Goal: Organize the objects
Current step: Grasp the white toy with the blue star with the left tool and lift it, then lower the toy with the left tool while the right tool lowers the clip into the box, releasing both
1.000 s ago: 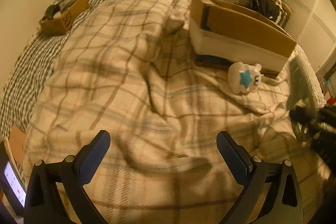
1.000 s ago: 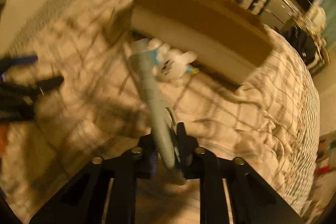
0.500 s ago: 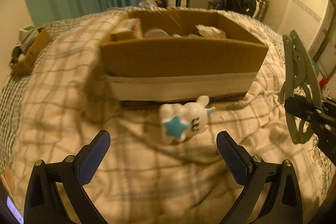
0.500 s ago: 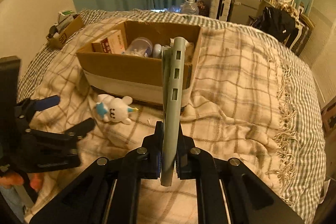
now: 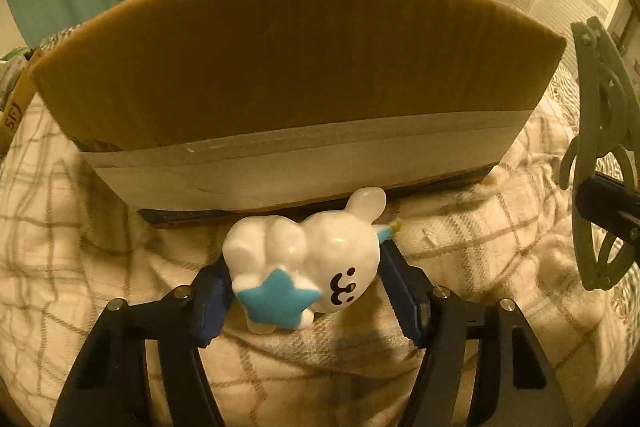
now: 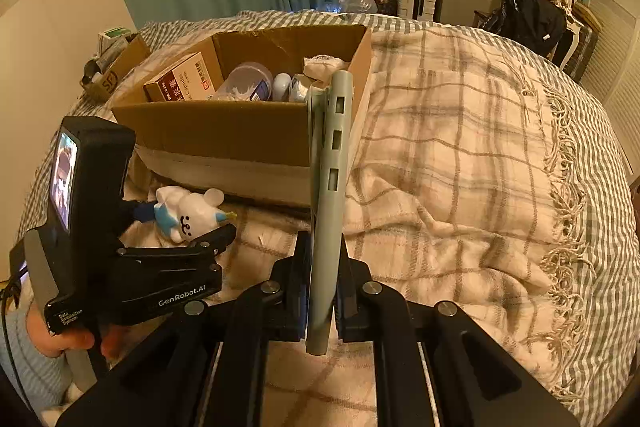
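Note:
A white bunny toy with a blue star (image 5: 308, 267) lies on the plaid blanket right in front of the cardboard box (image 5: 288, 75). My left gripper (image 5: 304, 283) has its jaws on both sides of the toy, touching it. The toy (image 6: 188, 213) and left gripper (image 6: 188, 227) also show in the right wrist view. My right gripper (image 6: 324, 287) is shut on a grey-green clip tool (image 6: 330, 187), held upright right of the box (image 6: 240, 131). The tool also shows in the left wrist view (image 5: 600, 147). The box holds a red-and-white carton (image 6: 180, 81), a clear jar (image 6: 244, 83) and other small items.
The plaid blanket (image 6: 460, 167) covers the bed, with a fringed edge at right. A smaller open box (image 6: 116, 71) with items sits at the far left. Teal curtains, a fridge and luggage stand behind the bed.
My left gripper has moved forward to the bunny toy and closed in around it. My right gripper has kept hold of the clip tool, nearly still beside the box.

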`<state>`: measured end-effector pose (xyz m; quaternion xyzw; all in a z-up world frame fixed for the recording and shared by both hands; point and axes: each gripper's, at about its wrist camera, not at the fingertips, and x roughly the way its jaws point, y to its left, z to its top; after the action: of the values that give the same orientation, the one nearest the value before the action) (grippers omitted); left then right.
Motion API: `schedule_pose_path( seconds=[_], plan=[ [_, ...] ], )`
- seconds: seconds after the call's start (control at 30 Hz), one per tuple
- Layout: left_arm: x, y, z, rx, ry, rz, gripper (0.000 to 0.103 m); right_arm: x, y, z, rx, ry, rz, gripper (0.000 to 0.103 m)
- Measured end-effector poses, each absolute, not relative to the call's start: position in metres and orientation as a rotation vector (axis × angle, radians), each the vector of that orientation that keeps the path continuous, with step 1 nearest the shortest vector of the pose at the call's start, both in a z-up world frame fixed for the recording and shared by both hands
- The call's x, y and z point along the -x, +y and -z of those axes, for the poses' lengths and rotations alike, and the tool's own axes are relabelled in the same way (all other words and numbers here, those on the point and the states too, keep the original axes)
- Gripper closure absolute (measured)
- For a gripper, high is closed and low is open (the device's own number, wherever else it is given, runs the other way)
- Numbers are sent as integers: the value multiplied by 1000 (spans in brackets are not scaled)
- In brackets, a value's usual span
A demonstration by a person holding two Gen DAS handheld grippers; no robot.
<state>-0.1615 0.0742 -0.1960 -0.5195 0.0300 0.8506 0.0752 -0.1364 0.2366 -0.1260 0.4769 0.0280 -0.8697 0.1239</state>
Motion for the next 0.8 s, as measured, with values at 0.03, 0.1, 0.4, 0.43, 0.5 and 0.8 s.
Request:
schedule_pose_path(
  seconds=[0.03, 0.1, 0.4, 0.43, 0.5, 0.8],
  plan=[
    [160, 74, 194, 1556, 90, -2550, 34, 136, 237, 125, -1392, 87, 2539, 94],
    [154, 73, 187, 1543, 82, -2548, 34, 134, 236, 122, -1399, 94, 2550, 94],
    [117, 59, 120, 1405, 15, -2620, 35, 103, 226, 69, -1296, 134, 2611, 94],
    [113, 59, 111, 1382, 10, -2630, 35, 98, 224, 61, -1278, 138, 2617, 94],
    [110, 62, 89, 1324, 2, -2654, 35, 88, 220, 45, -1243, 154, 2628, 94],
    [104, 51, -2, 1117, 20, -2735, 37, 75, 199, -31, -1072, 248, 2658, 94]
  ],
)
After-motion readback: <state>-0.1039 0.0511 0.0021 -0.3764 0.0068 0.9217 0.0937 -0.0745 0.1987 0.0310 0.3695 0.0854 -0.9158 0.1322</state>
